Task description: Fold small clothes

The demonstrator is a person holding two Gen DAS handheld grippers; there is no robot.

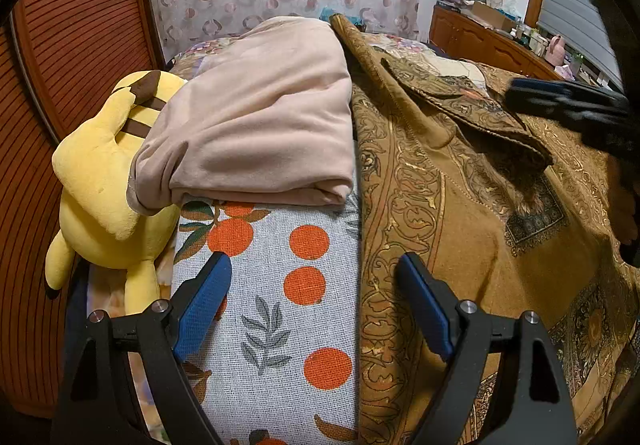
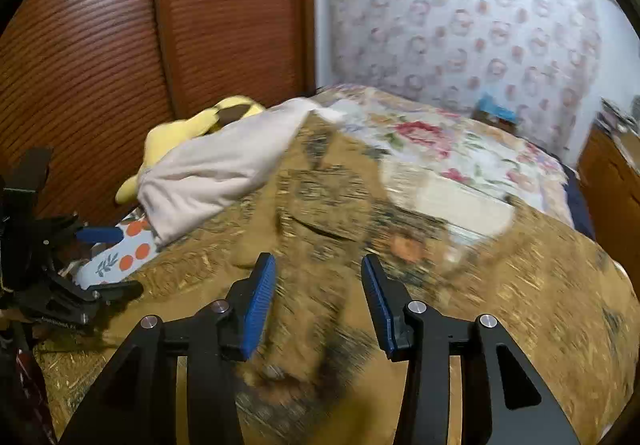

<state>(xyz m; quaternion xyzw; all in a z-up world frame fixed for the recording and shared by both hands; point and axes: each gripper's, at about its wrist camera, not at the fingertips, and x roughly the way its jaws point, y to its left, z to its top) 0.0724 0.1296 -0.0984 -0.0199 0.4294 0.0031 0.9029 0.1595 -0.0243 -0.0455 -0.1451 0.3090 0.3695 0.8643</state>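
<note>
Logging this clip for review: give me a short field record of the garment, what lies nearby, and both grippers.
garment: brown patterned shirt spread on the bed, collar flap turned over
beside it: folded pink cloth partly over a yellow plush toy
underlay: orange-dotted cloth
left gripper: open, nothing between the jaws
right gripper: open above the shirt, holding nothing; view blurred

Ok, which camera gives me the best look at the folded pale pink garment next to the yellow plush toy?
The left wrist view: the folded pale pink garment lies sharp and nearly whole, its folded edge over the orange-print cloth and the yellow plush toy. The right wrist view shows it smaller, side-on and motion-blurred.
</note>
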